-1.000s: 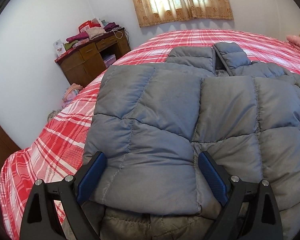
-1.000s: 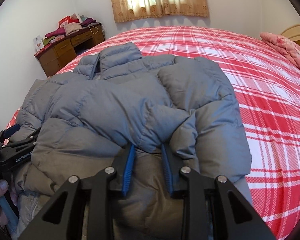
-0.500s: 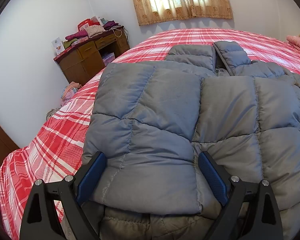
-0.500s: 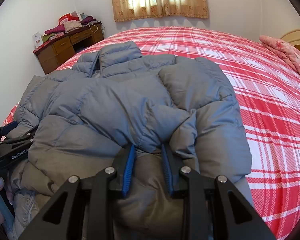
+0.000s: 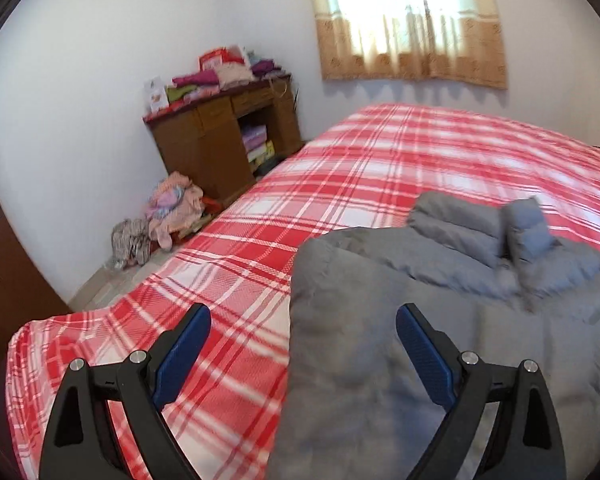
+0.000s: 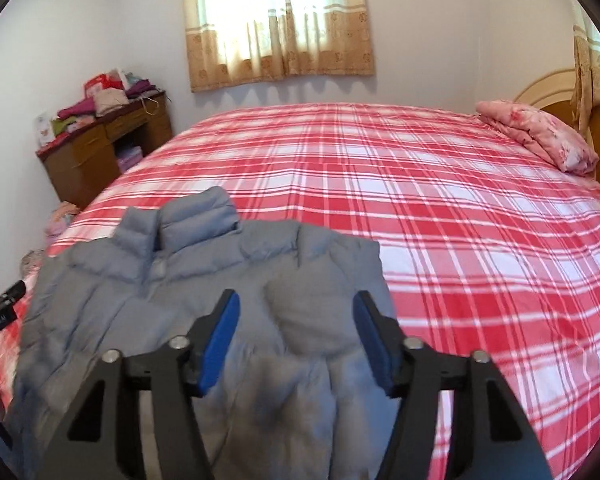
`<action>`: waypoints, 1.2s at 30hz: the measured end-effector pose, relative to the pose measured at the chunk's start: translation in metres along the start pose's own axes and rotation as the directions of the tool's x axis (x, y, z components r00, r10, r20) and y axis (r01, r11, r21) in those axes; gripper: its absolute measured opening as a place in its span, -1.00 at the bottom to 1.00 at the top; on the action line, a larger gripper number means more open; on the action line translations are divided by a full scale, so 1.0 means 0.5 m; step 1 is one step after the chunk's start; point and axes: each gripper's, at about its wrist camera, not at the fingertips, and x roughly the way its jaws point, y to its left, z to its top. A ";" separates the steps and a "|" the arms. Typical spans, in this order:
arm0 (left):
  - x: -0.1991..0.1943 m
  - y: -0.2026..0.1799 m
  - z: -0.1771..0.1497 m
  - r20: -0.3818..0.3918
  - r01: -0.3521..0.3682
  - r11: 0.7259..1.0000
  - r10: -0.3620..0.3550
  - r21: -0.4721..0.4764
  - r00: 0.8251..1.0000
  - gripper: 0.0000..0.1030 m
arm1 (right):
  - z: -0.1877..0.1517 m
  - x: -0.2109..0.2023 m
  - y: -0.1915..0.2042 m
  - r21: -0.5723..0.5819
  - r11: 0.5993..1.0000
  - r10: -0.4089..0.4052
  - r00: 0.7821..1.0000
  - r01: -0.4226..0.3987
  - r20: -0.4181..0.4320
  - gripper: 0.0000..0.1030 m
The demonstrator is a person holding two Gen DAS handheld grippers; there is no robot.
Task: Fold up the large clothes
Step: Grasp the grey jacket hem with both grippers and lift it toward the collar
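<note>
The jacket (image 6: 204, 320) lies folded into a compact bundle on the bed (image 6: 460, 208), collar at the far end, directly ahead of and below the right claw (image 6: 296, 336). That claw's jaws have just been opening; they now stand spread with nothing pinched, the jacket below them. The left claw (image 5: 300, 356) is spread wide too, empty, with the jacket's left edge below its gap and bare plaid under its left finger. The fold looks finished and released; only tidying or moving the bundle seems left.
</note>
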 end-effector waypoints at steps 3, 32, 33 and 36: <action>0.068 -0.029 -0.005 -0.053 -0.017 1.000 0.018 0.025 0.998 0.83 | -0.010 0.067 -0.006 0.029 0.999 -0.028 0.998 0.030 -0.054 0.08; 0.146 -0.060 -0.048 -0.189 -0.024 0.997 0.037 0.075 0.981 0.98 | -0.061 0.132 -0.024 0.028 0.999 -0.025 0.987 0.030 -0.161 0.14; 0.130 -0.056 -0.034 -0.184 -0.010 0.998 0.022 0.067 0.983 0.98 | -0.053 0.126 -0.026 0.016 1.000 -0.012 0.984 0.015 -0.177 0.26; 0.063 -0.032 0.041 -0.065 0.046 0.998 -0.043 0.035 0.997 0.98 | -0.006 0.080 -0.040 0.037 0.999 0.030 0.991 -0.025 -0.130 0.59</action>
